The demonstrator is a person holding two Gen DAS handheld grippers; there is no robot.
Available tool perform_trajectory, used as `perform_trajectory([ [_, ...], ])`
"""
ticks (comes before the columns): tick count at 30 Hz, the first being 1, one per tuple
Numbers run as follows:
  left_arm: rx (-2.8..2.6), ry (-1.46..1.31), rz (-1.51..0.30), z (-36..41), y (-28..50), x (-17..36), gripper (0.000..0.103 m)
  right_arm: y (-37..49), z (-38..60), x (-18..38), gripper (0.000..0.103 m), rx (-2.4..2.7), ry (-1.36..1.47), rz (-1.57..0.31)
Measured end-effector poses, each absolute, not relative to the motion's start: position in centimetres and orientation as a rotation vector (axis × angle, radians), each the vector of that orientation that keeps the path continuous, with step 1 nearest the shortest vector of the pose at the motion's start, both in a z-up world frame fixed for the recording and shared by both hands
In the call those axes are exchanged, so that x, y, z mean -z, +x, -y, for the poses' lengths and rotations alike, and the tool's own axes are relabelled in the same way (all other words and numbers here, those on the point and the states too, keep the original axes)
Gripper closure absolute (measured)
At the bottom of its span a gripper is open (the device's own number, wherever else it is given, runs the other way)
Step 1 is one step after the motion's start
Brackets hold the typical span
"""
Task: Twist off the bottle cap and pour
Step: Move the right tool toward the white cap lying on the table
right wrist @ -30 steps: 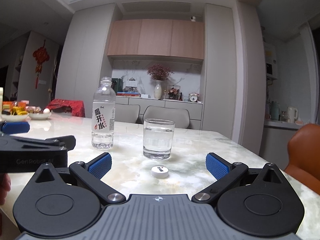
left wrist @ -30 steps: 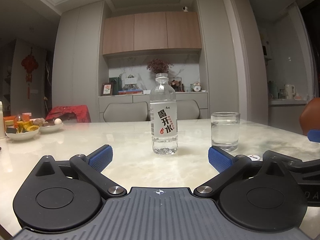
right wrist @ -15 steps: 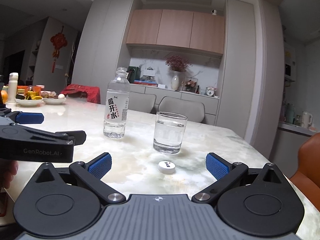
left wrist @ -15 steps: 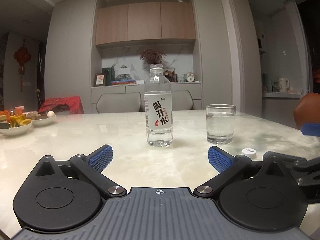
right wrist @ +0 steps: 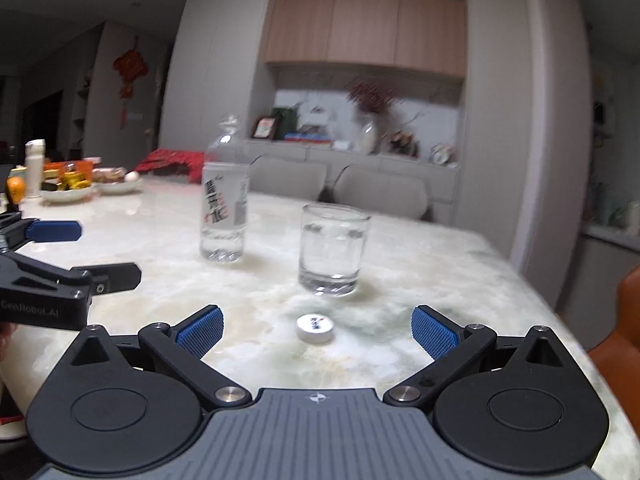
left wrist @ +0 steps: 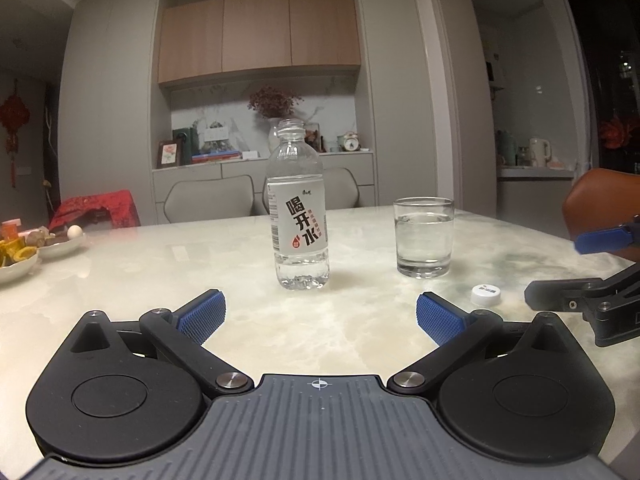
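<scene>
A clear plastic bottle [left wrist: 299,216] [right wrist: 224,200] with a white label stands upright and uncapped on the marble table [left wrist: 140,272], with only a little water at its bottom. To its right stands a glass [left wrist: 423,237] [right wrist: 333,249] more than half full of water. The white cap [left wrist: 486,294] [right wrist: 315,328] lies on the table in front of the glass. My left gripper [left wrist: 318,314] is open and empty, short of the bottle. Just behind the cap, my right gripper [right wrist: 316,328] is open with nothing in it.
White dishes of food [left wrist: 16,256] [right wrist: 68,190] sit at the table's far left, with a tall white bottle [right wrist: 34,168] beside them. Grey chairs [left wrist: 212,200] stand behind the table, and an orange chair [left wrist: 600,208] at the right. The right view is blurred.
Both grippers have risen and tilted down a little, so table items sit lower in view. The right gripper has swung right. Bottle, glass and cap have not moved.
</scene>
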State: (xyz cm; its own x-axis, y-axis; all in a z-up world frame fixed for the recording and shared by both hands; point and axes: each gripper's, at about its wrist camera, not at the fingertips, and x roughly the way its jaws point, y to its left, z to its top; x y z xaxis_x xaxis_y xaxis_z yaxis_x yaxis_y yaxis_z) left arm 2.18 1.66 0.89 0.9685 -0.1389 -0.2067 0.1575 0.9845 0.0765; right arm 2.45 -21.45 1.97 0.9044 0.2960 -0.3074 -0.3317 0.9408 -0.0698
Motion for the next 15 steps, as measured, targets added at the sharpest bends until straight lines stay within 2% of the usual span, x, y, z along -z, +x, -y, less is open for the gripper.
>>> perform_trajectory([
  [11,0.244,0.086,-0.260,-2.3,3.9,-1.2,0.000,6.7,21.5,-2.4,0.001,-0.383,-0.178,-0.459],
  [15,0.262,0.075,-0.280,-2.6,4.4,-1.2,0.000,8.0,22.0,-2.4,0.005,-0.408,-0.160,-0.526],
])
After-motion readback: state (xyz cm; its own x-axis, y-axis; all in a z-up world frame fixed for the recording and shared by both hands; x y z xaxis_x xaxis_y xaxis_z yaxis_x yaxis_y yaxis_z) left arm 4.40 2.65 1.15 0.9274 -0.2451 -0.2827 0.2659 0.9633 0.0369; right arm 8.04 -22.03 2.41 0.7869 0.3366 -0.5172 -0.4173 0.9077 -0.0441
